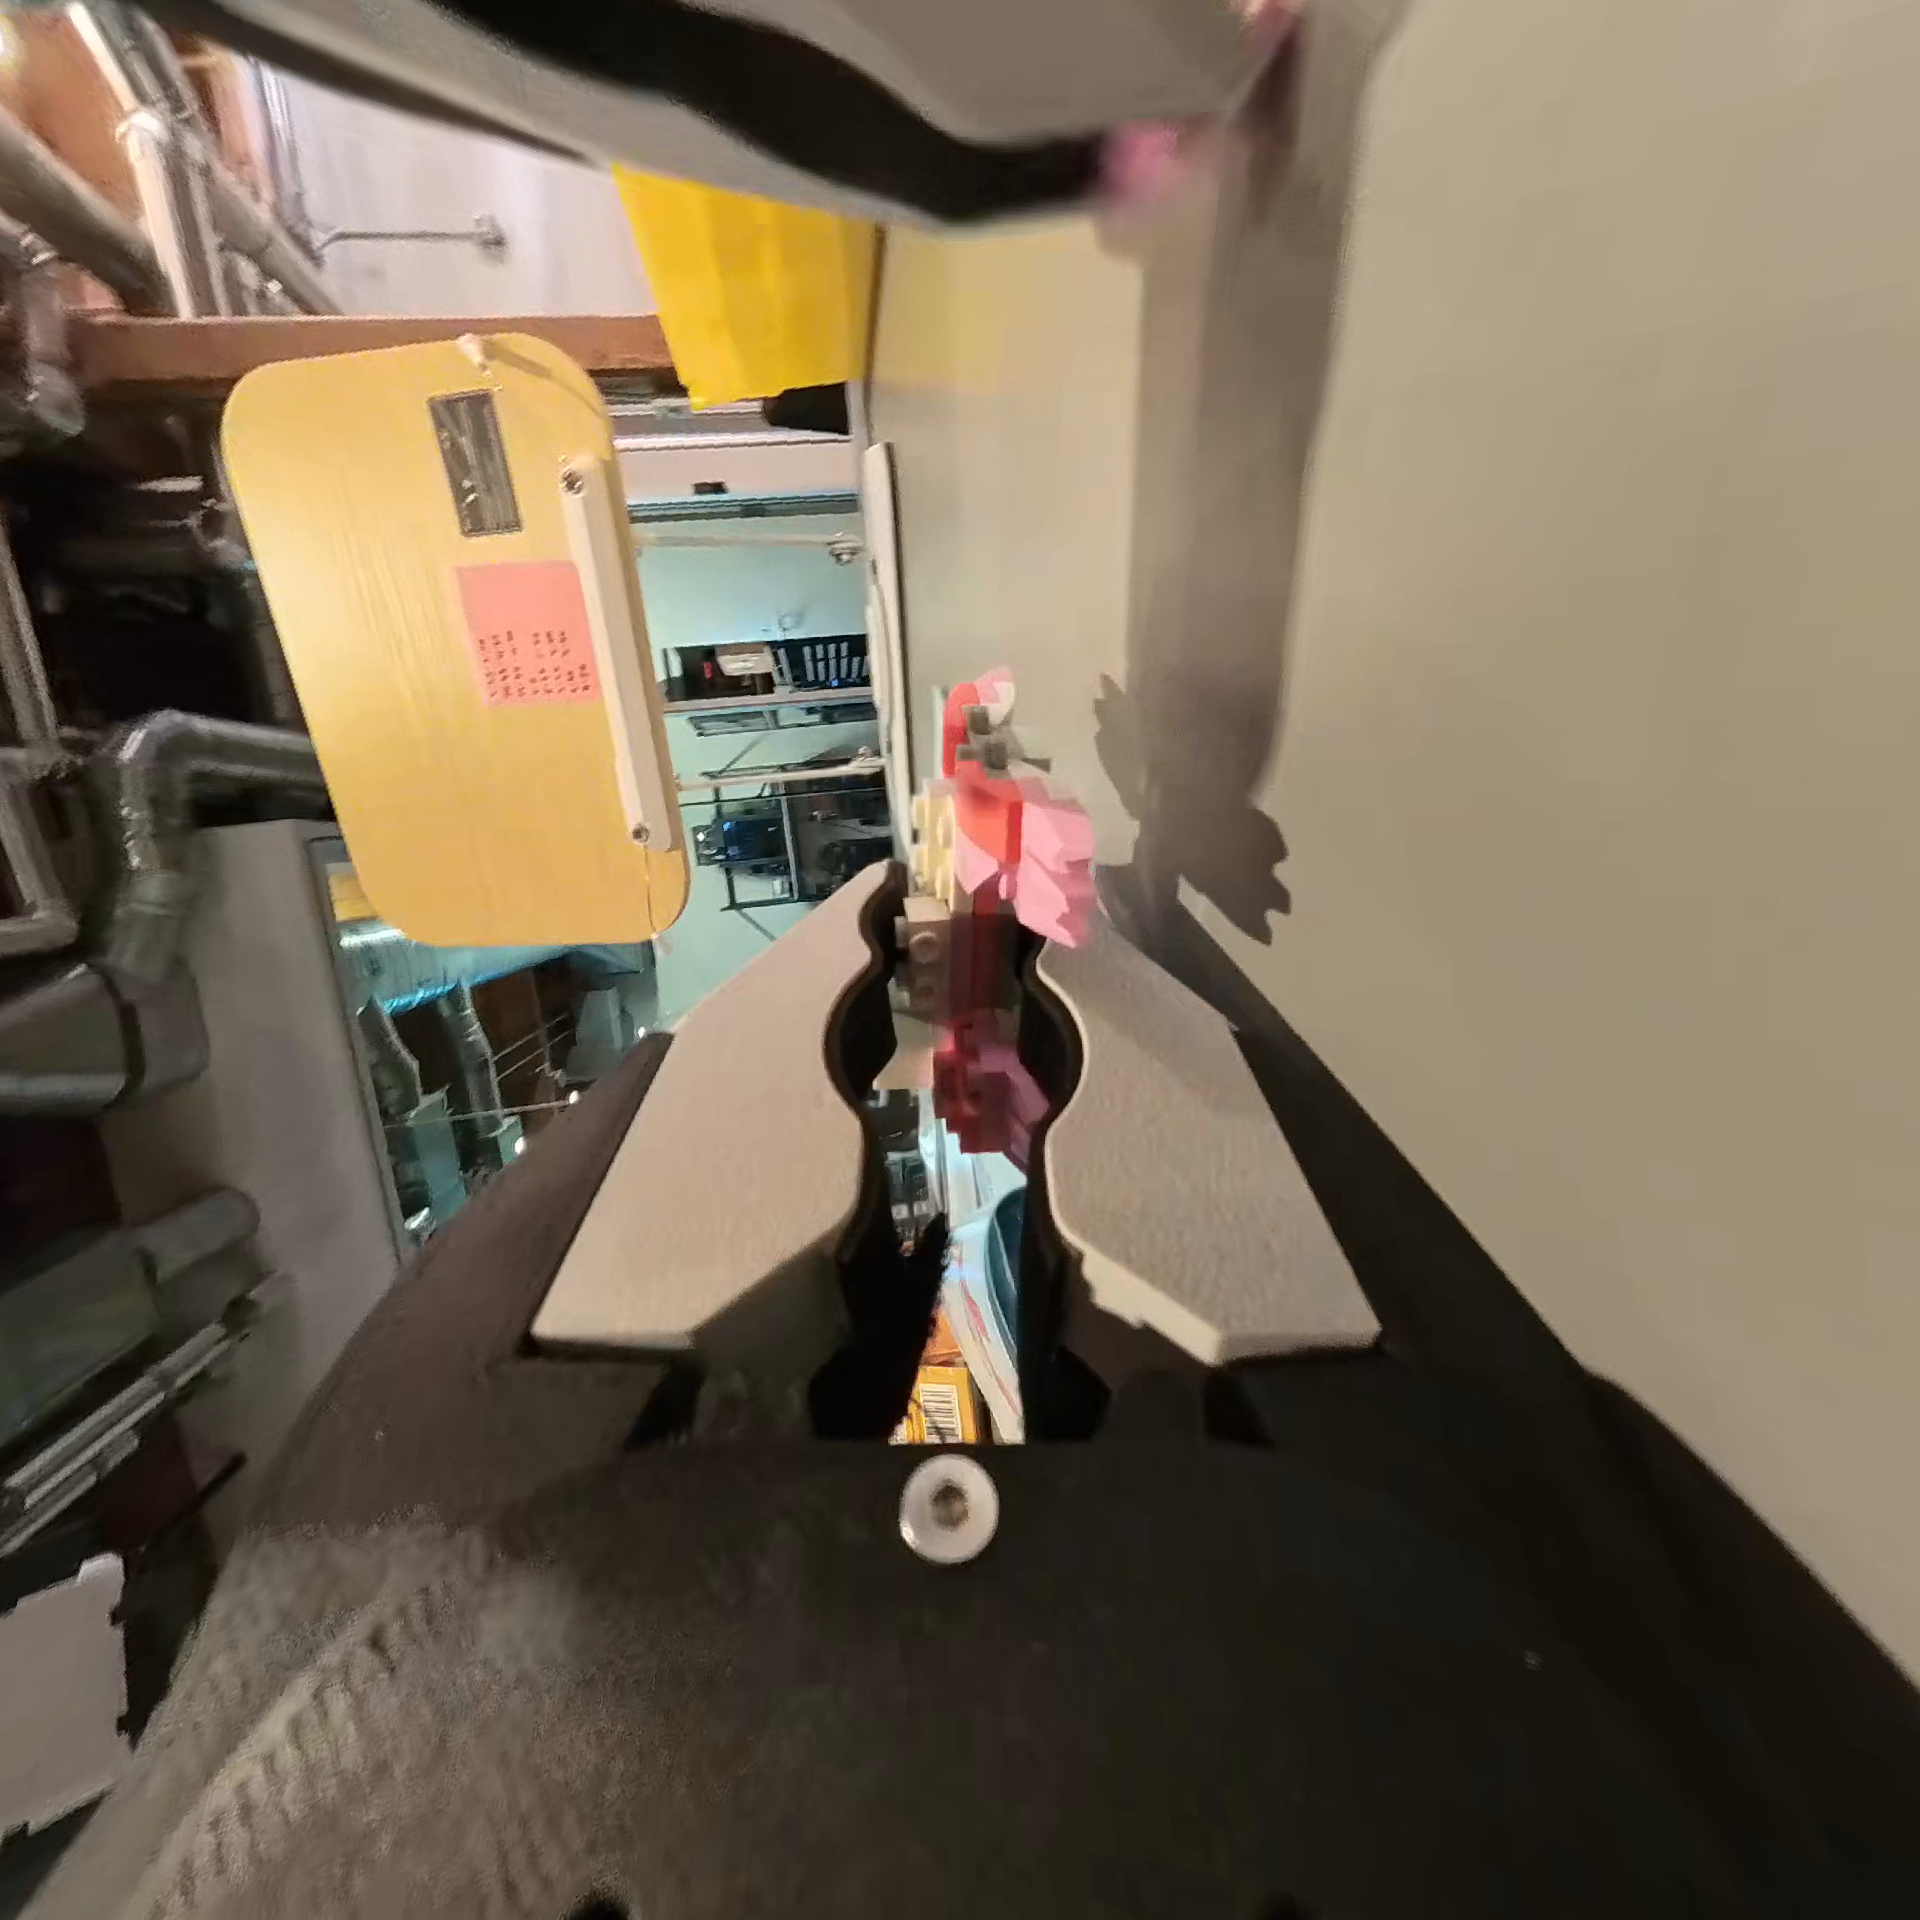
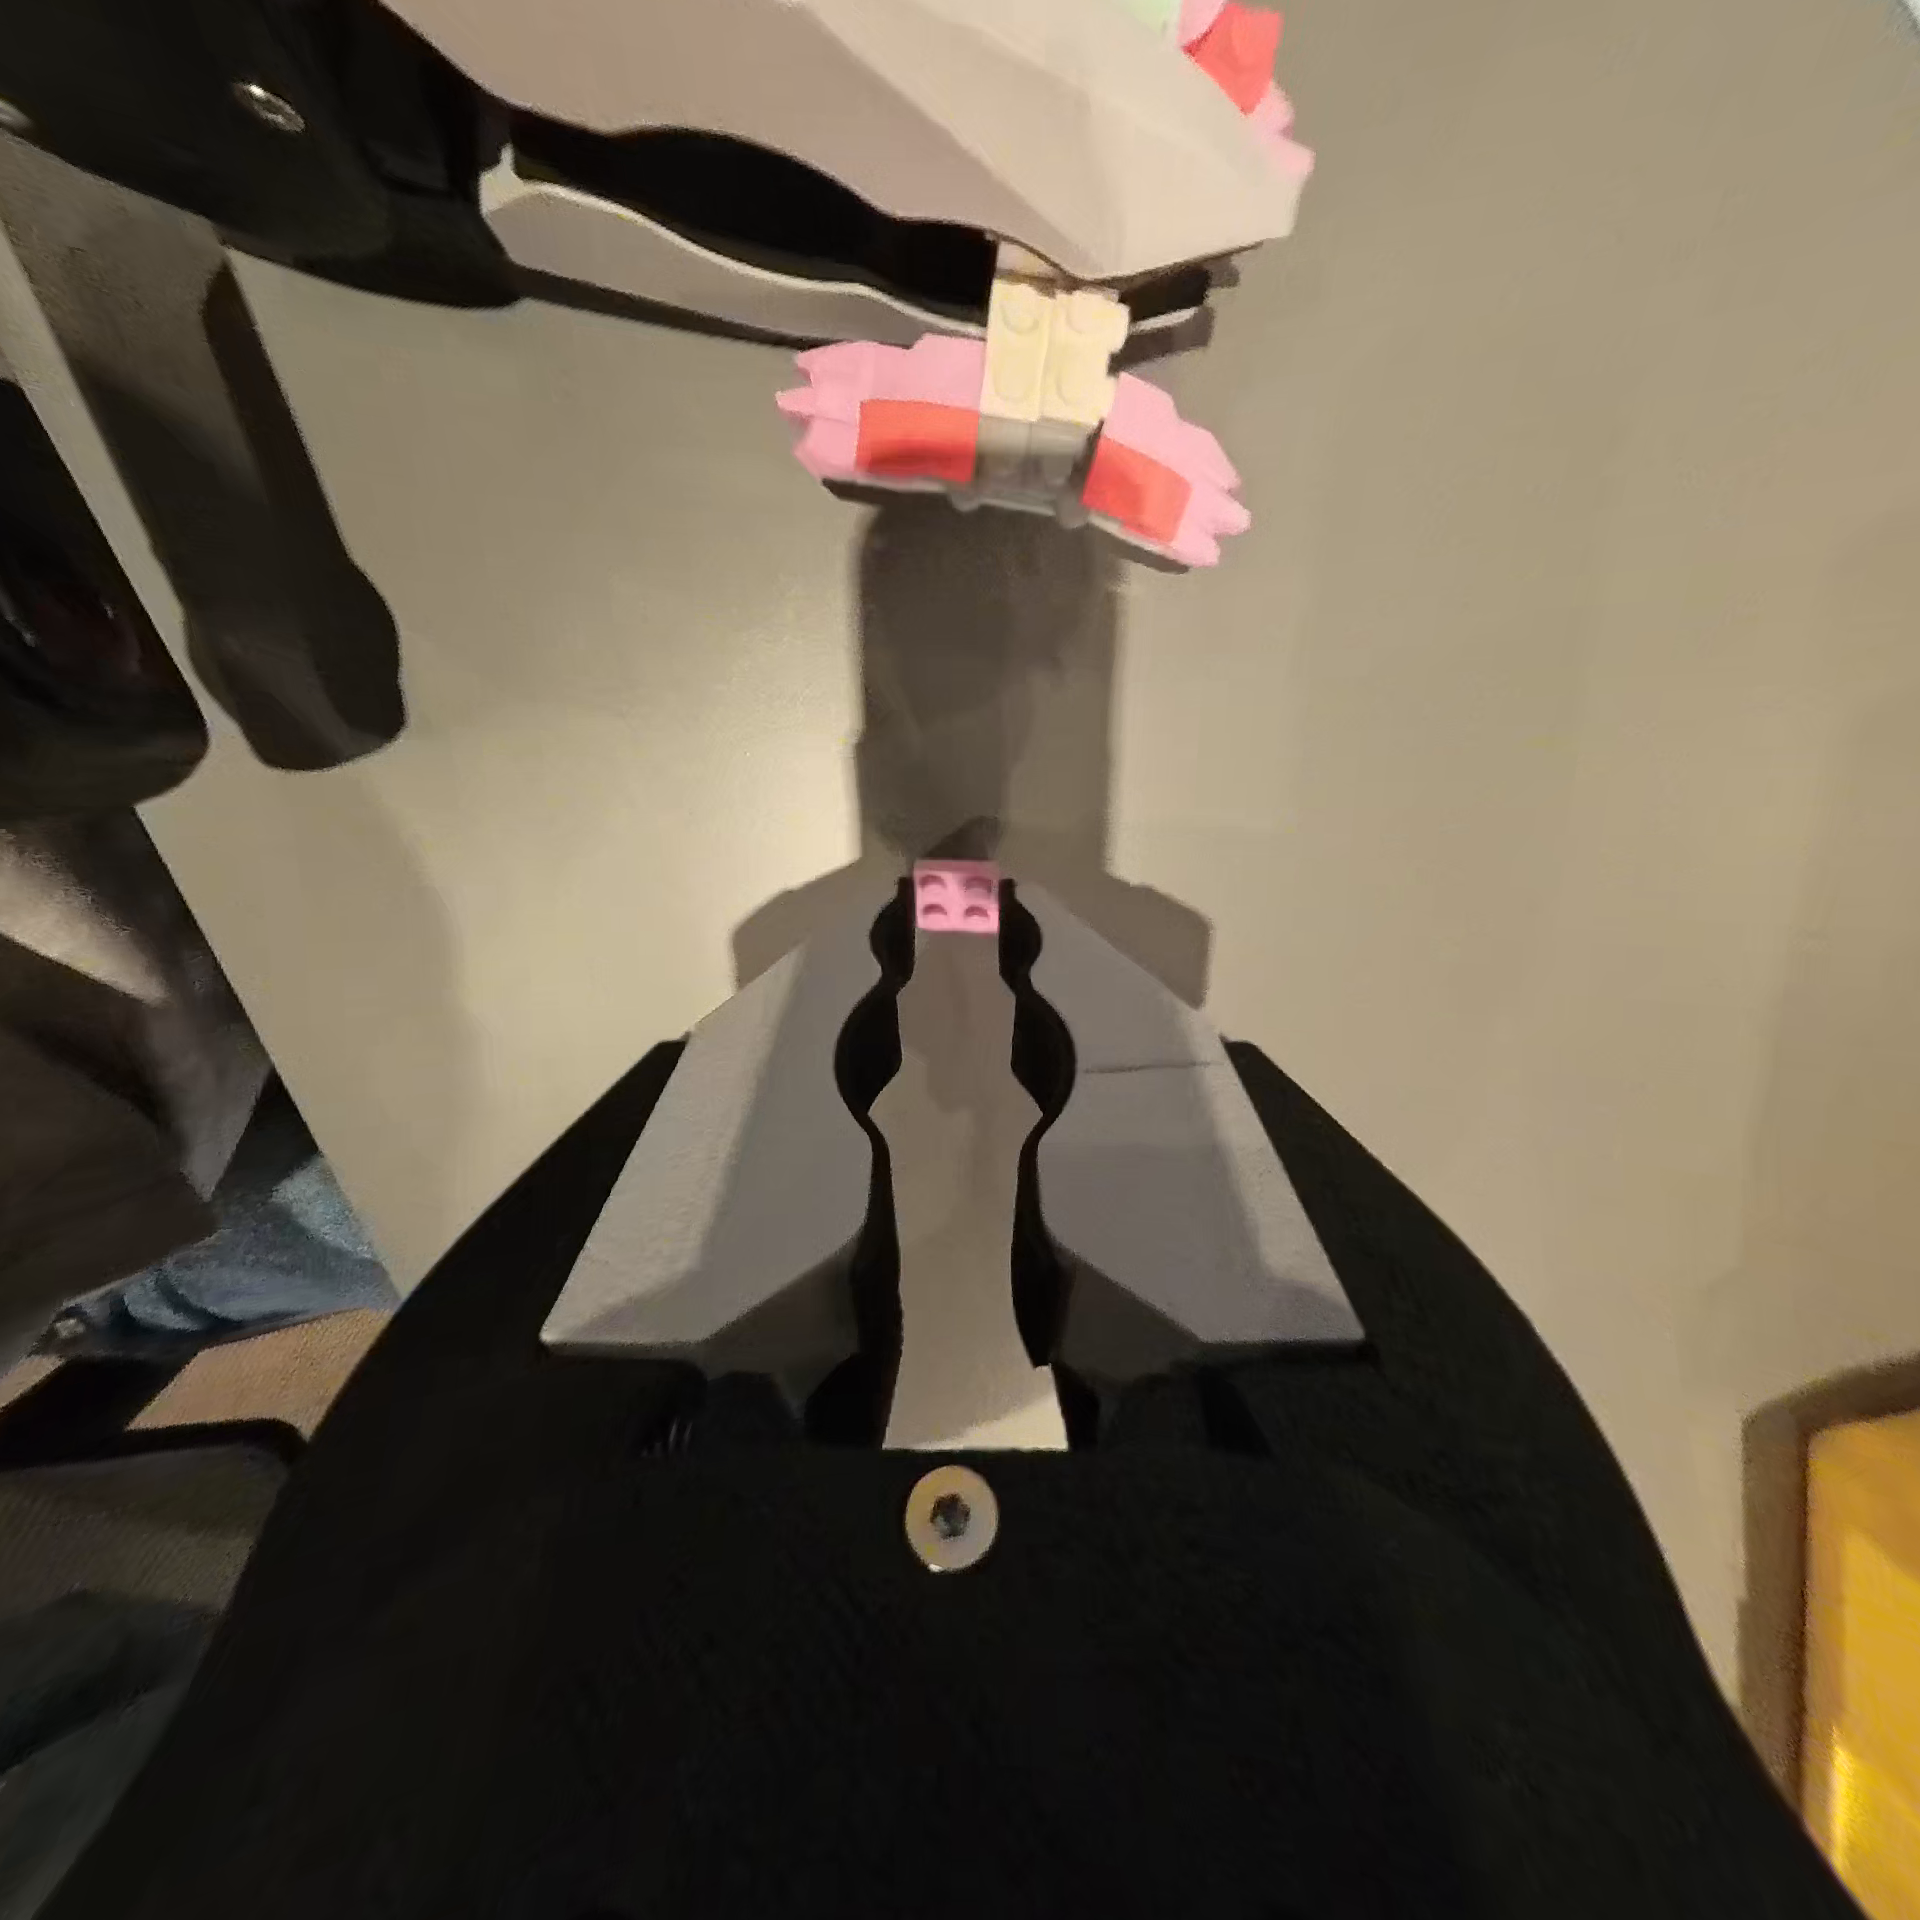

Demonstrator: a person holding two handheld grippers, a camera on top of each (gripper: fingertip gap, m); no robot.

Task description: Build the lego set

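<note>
My left gripper (image 1: 961,914) is shut on a partly built lego model (image 1: 997,842) of pink, red, cream and grey bricks, held turned on its side in front of the white table. The model also shows in the right wrist view (image 2: 1023,426), sticking out from the left gripper's grey fingers (image 2: 935,135) at the top. My right gripper (image 2: 958,902) is shut on a small pink 2x2 brick (image 2: 958,902) at its fingertips, below the model and apart from it. The right gripper's finger (image 1: 727,94) crosses the top of the left wrist view, blurred.
A white tabletop (image 2: 1507,727) lies behind both grippers. A yellow box (image 2: 1860,1621) sits at the right edge, and also shows in the left wrist view (image 1: 758,281). A yellow wooden panel (image 1: 447,644) and shelves fill the room behind. Spacing between my two grippers at the tips: around 10 centimetres.
</note>
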